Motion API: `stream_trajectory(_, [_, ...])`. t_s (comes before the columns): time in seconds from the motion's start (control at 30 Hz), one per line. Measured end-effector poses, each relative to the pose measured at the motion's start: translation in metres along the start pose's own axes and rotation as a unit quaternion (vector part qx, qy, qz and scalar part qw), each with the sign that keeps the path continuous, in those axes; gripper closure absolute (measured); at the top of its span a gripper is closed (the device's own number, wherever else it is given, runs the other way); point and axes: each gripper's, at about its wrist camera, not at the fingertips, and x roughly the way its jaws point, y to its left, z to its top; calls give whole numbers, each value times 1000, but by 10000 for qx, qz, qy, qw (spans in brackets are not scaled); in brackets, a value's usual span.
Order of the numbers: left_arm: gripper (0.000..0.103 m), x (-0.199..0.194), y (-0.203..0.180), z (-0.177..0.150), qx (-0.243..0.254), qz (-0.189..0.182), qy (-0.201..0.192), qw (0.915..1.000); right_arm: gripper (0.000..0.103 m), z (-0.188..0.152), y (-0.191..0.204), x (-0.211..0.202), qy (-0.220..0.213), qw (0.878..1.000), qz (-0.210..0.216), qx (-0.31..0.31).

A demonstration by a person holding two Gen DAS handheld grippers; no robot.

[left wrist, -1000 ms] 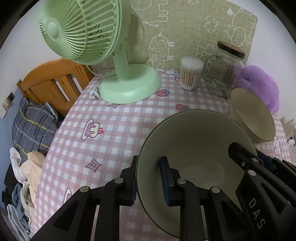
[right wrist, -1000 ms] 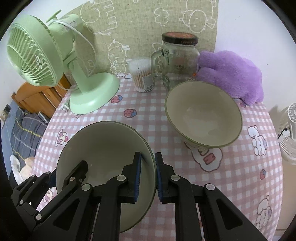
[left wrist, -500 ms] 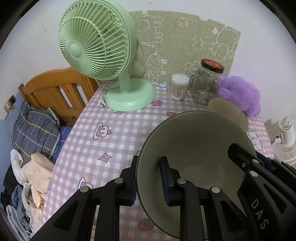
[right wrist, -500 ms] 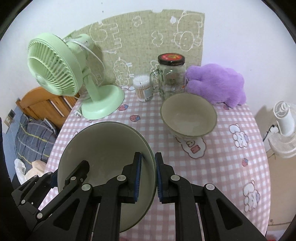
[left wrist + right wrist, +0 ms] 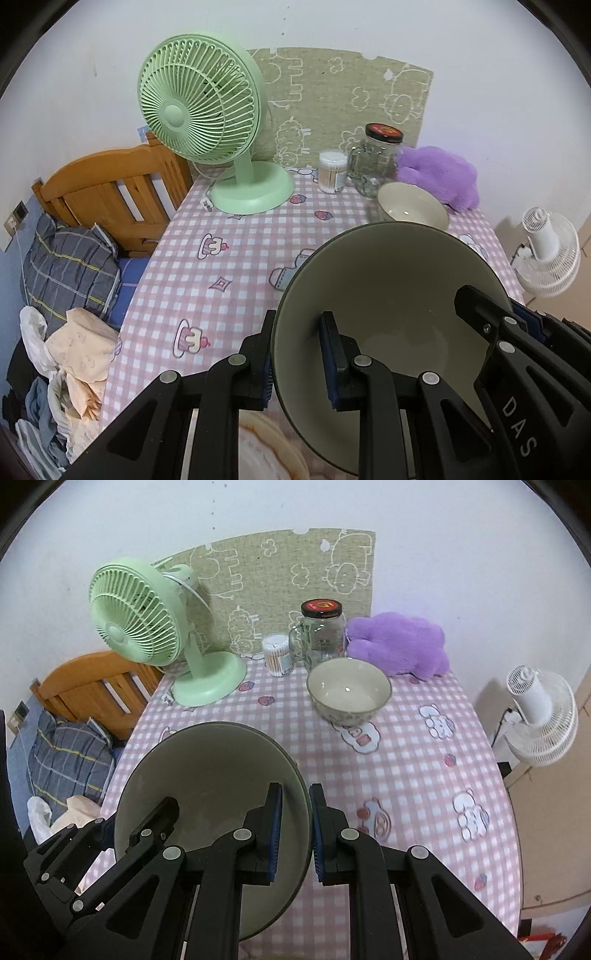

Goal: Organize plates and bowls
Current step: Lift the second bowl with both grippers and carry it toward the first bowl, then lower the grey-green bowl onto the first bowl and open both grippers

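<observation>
Both tools, left tool and right tool, stayed clamped on your empty big bowl, lifted farther from the counter.

Pink checked table, bearing green fan, swab tub, glass jar, bowl, purple plush

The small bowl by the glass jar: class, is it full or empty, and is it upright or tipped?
Empty and upright. The small bowl stands on the checked tablecloth with its rim level, and its bare pale inside shows.
</observation>
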Motion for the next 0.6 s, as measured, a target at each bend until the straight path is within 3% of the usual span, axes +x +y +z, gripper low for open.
stream_trajectory(0.6, [83,-44,-15,-78,533,-492,133,9973,85,-90,-12,-64,120,9990,-326,268])
